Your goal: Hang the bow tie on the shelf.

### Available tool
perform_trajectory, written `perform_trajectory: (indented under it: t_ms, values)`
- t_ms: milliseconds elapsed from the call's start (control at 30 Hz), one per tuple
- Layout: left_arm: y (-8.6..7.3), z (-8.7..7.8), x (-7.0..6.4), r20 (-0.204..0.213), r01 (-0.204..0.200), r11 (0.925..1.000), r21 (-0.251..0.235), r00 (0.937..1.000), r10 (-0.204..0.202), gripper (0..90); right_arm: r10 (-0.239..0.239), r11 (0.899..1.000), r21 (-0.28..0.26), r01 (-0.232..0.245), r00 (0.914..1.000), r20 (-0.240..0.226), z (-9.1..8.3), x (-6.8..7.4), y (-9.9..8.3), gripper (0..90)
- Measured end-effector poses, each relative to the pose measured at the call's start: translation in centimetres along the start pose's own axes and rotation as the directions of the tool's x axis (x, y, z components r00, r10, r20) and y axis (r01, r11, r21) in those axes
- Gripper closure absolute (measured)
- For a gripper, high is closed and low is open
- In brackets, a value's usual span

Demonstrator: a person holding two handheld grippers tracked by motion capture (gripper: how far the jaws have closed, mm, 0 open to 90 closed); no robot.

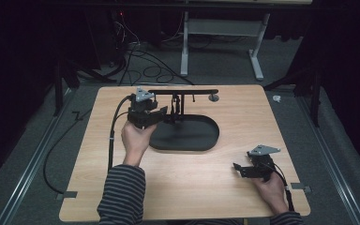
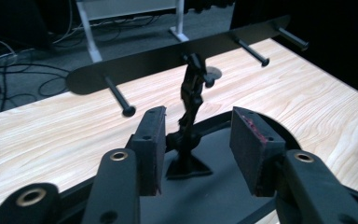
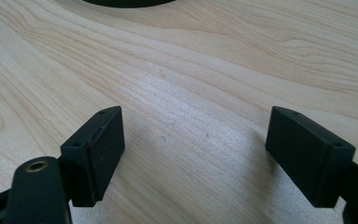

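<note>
Done: left gripper (image 2: 196, 140), jaws spread, straddles the black metal stand's post (image 2: 190, 100) near the table's far edge.
Left: closing on it.
Right gripper (image 3: 193, 154): jaws wide, empty, near corner.

I'm seeing the high view coming in dim overall: the room around the table (image 1: 178, 187) is falling into near black, while the wooden top is catching even light from above and reading warm, with no hard glare. That view is looking soft and a bit grainy, fine detail smearing. The black stand base (image 1: 187, 136) is losing all surface detail, just a dark blob. In the left gripper view the wood is looking brighter and cooler, the near jaws are blurring at the bottom edge, and the far floor is going dark. In the right gripper view the wood grain is showing sharp, and soft shadows are spreading under both jaws.
</note>
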State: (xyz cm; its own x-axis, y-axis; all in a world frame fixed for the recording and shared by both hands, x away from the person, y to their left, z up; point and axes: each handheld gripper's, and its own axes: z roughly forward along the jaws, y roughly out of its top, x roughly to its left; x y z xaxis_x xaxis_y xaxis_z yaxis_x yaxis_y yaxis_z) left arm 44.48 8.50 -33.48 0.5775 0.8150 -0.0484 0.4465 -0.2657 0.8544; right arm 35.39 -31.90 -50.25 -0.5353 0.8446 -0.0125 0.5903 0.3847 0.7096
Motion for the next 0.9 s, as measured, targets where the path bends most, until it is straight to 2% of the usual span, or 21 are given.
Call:
perform_trajectory:
  t_ms: [400, 633, 900]
  values:
    - [-1.3, -1.4, 0.4, -0.018, 0.007, 1.0, 0.005, 0.9998, -0.007, 51.4, 0.005, 1.0, 0.001, -0.005, 1.0, 0.0, 0.0, 0.0, 0.0, 20.6]
    - [-2.2, -2.0, 1.0, -0.019, 0.038, 0.9993, -0.003, 0.9991, -0.038, 50.2, 0.006, 1.0, 0.002, -0.006, 1.0, 0.0, 0.0, 0.0, 0.0, 20.6]
    - [-3.4, -2.7, 1.6, -0.035, 0.056, 0.9984, 0.002, 0.9978, -0.056, 49.6, 0.007, 1.0, 0.002, -0.007, 1.0, 0.0, 0.0, 0.0, 0.0, 20.6]
